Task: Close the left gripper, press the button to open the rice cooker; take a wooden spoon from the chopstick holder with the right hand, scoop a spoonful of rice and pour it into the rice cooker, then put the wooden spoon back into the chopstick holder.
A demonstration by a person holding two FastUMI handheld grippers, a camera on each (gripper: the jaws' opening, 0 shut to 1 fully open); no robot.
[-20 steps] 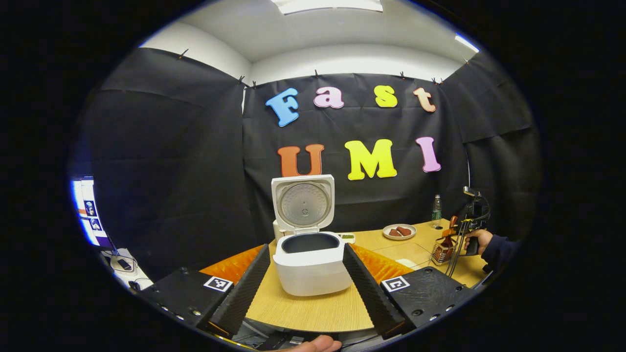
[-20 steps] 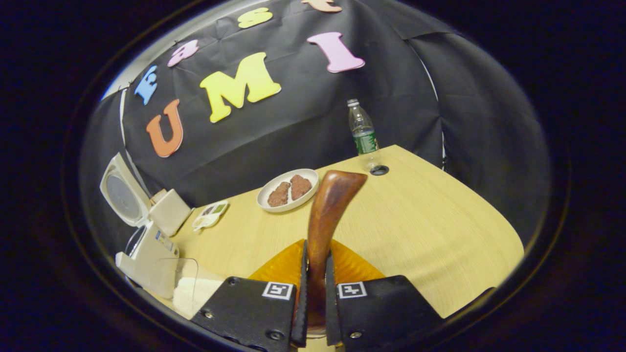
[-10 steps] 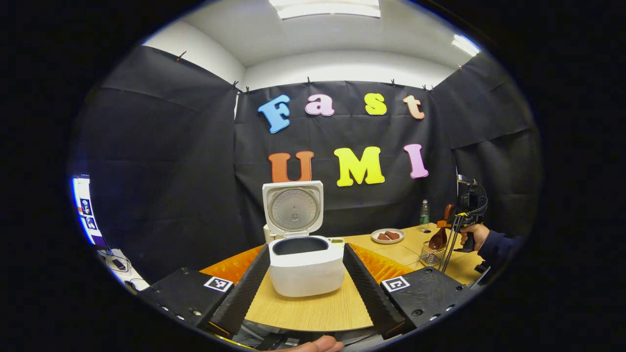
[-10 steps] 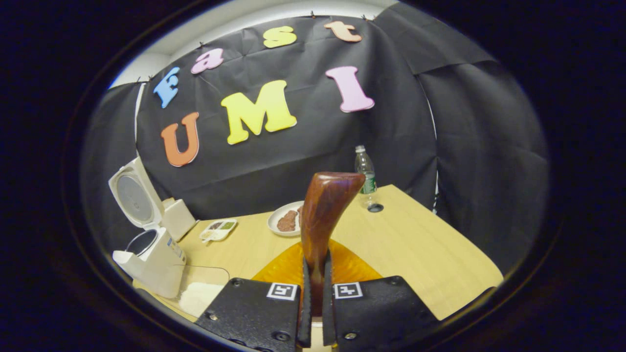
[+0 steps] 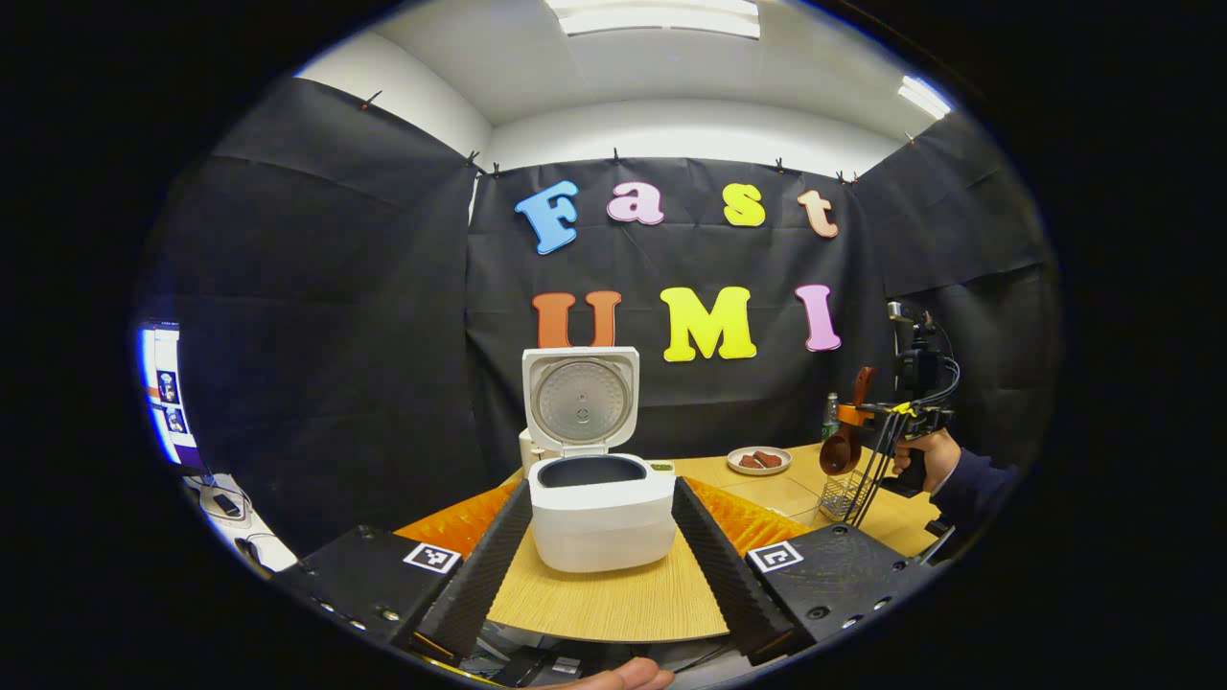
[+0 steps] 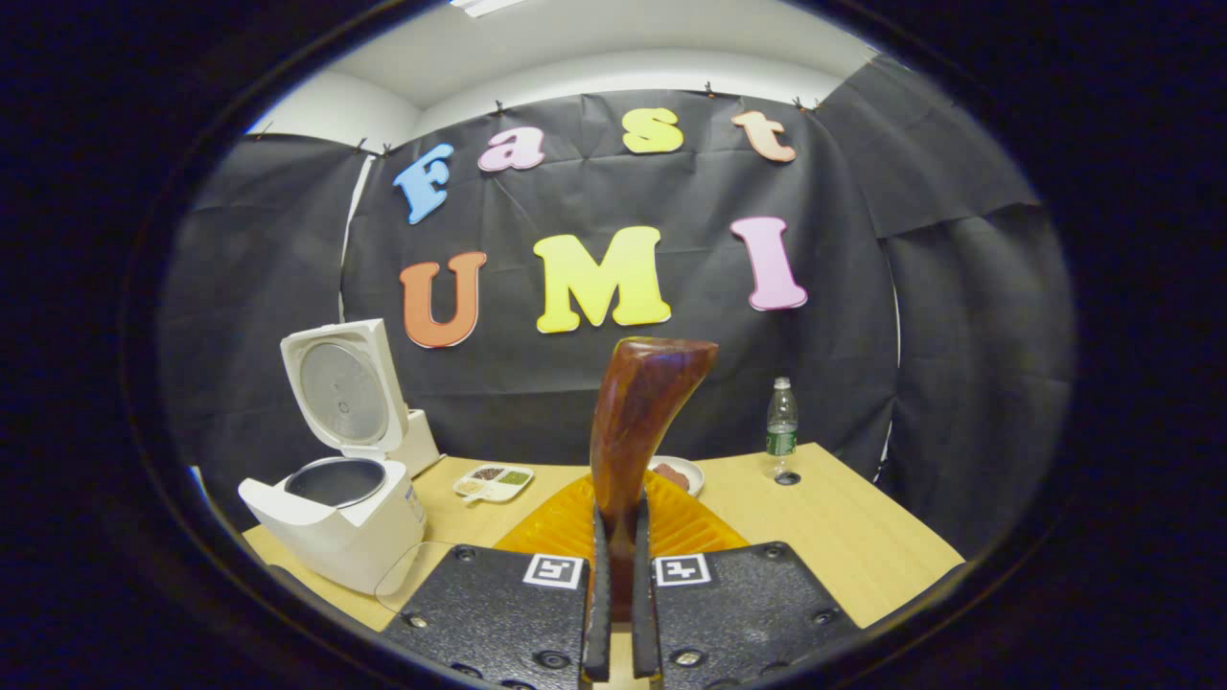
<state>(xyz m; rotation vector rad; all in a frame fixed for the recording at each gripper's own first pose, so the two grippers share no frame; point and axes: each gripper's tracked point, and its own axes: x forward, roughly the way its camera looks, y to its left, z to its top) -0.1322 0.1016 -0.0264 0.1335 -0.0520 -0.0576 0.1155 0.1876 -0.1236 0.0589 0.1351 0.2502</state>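
- While the right gripper (image 6: 613,613) clamps both fingers on the handle of the wooden spoon (image 6: 640,422), the handle rises straight ahead of it, its broad end uppermost; in the left gripper view the spoon's bowl (image 5: 842,450) hangs below that gripper, above the chopstick holder (image 5: 844,495).
- The left gripper (image 5: 599,565) stands wide open and holds nothing, with the rice cooker (image 5: 599,508) on the table (image 5: 613,604) just beyond and between its fingers, lid (image 5: 580,398) upright.
- From the right gripper, the cooker sits ahead to the left, a clear container (image 6: 412,580) just beside the left finger, a small tray (image 6: 494,482) and a plate (image 6: 681,472) farther ahead, a bottle (image 6: 781,426) ahead to the right.
- Since a second ago the spoon has come up out of the holder, where its bowl then sat, and the right gripper has levelled, so the table now lies lower ahead of it.
- The bottle's label is too small to read; square coded markers (image 6: 553,571) sit on the gripper bodies.
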